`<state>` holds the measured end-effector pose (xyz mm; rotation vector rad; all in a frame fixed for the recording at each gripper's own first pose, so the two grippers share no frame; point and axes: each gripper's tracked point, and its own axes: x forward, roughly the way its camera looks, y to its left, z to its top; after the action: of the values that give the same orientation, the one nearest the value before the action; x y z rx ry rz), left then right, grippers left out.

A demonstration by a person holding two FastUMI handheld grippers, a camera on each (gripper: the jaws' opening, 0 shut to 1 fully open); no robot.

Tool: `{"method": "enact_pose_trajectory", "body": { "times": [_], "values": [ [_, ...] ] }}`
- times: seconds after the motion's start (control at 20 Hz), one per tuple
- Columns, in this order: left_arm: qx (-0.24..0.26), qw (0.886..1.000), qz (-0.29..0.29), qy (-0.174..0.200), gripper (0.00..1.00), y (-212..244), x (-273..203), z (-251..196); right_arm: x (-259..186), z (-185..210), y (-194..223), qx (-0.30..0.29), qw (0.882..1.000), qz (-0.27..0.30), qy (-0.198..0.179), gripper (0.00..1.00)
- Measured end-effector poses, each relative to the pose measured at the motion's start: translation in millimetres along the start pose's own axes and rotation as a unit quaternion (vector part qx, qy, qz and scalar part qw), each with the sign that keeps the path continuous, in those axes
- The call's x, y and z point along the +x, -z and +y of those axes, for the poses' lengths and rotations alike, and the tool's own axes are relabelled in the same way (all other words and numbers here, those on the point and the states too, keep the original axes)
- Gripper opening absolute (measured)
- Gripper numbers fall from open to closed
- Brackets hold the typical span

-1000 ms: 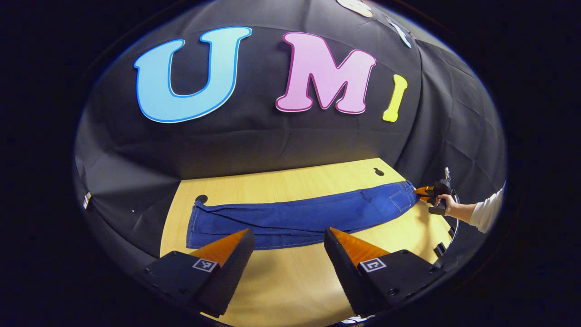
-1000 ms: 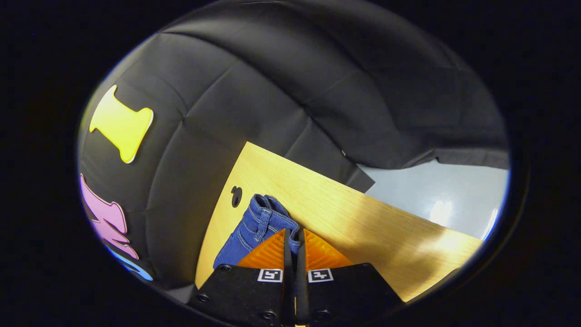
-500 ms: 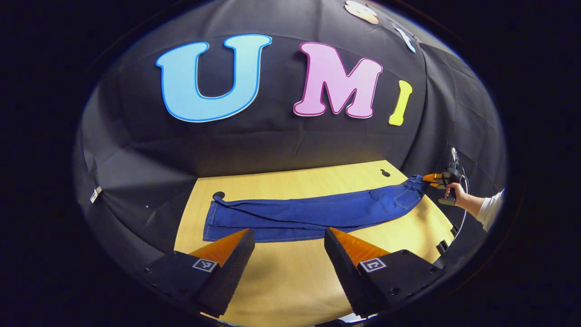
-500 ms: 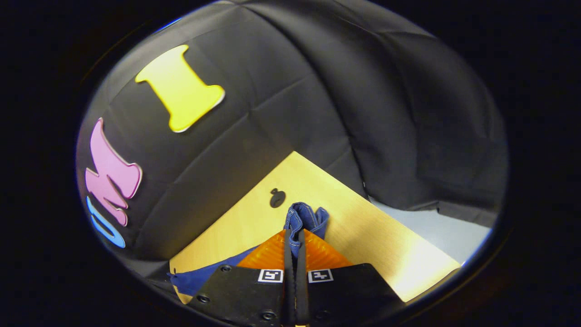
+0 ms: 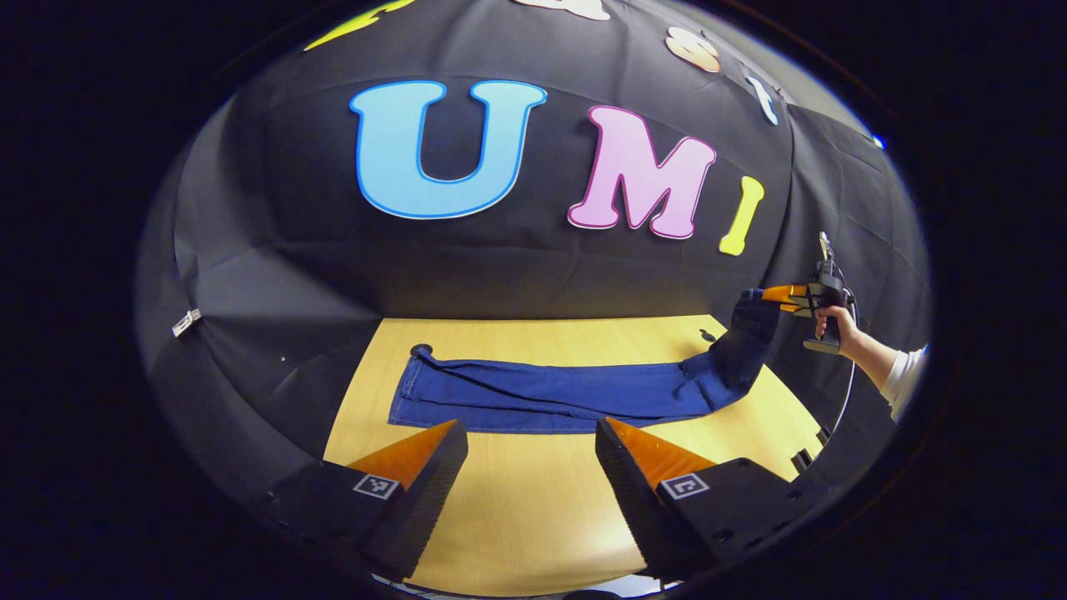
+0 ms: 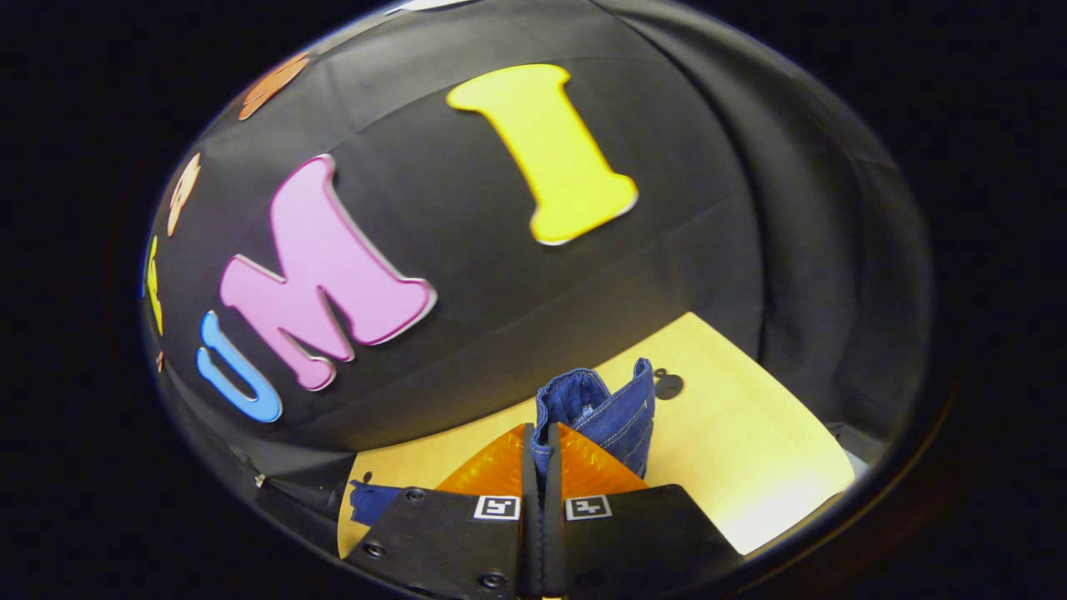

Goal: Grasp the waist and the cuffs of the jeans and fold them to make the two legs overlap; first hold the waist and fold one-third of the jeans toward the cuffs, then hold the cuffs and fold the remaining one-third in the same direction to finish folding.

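My right tongs (image 6: 542,433) pinch the waist (image 6: 602,408) of the jeans (image 5: 567,394), lifted off the worktop (image 5: 533,508). My left tongs (image 5: 531,446) hover wide apart, holding nothing.

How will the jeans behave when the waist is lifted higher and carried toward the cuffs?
Probably floppy: the jeans bend sharply where the waist rises in the right hand-held gripper, while the legs lie flat on the table. Likely fairly heavy cloth, so the raised part hangs straight down. The cuffs may drag, since nothing holds them.
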<state>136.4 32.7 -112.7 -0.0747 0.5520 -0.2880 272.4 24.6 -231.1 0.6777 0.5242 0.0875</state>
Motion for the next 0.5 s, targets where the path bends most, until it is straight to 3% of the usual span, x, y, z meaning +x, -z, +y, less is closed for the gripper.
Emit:
{"method": "enact_pose_trajectory", "body": {
  "times": [0.1,0.3,0.5],
  "values": [
    [-0.012,1.000,-0.001,0.002,0.98,7.9,-8.9,10.9,8.4,42.0,1.1,-0.011,1.000,-0.001,-0.023,0.05],
    [-0.022,0.999,0.005,-0.036,0.97,21.5,-22.8,50.0,31.0,124.0,35.8,-0.032,0.997,0.013,-0.068,0.05],
    [-0.037,0.998,0.018,-0.043,0.97,38.1,-23.6,58.2,65.7,197.0,103.2,0.015,0.991,0.060,-0.116,0.05]
  ]
}}
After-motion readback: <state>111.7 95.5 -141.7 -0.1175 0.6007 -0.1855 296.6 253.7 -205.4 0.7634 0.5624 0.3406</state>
